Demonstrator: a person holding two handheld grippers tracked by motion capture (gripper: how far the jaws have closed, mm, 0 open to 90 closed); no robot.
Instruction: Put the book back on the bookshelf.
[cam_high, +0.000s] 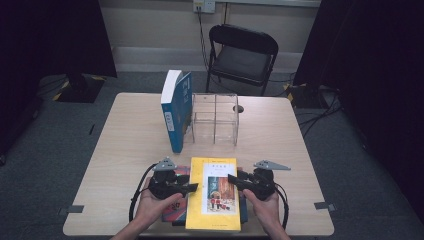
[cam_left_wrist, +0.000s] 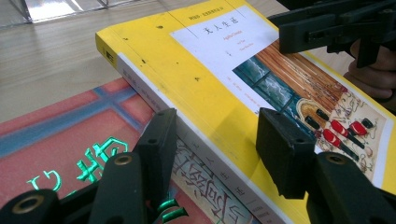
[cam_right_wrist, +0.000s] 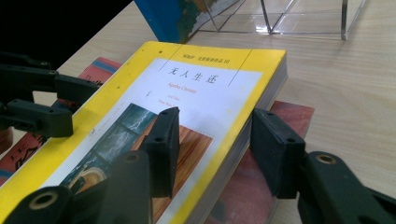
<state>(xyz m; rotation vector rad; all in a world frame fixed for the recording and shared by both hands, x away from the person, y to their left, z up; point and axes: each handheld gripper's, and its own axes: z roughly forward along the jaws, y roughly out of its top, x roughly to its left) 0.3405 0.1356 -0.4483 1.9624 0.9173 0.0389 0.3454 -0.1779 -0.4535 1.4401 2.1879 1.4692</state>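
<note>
A yellow paperback (cam_high: 213, 192) lies flat on a red book (cam_high: 172, 212) at the table's near edge. My left gripper (cam_high: 192, 187) reaches in from the left; in the left gripper view its jaws straddle the yellow book's (cam_left_wrist: 201, 70) spine edge, one beside the spine over the red book (cam_left_wrist: 60, 140), the other above the cover. My right gripper (cam_high: 231, 179) comes from the right; its jaws straddle the yellow book's (cam_right_wrist: 201, 79) page edge, one on the cover, one beside the pages with a small gap. Both grippers (cam_left_wrist: 215, 140) (cam_right_wrist: 215, 135) are open around the book.
A blue book (cam_high: 176, 107) stands upright mid-table, leaning against a clear acrylic organiser (cam_high: 215, 117). A black folding chair (cam_high: 242, 52) stands beyond the wooden table (cam_high: 135, 145). Bare tabletop lies to the left and right of the stack.
</note>
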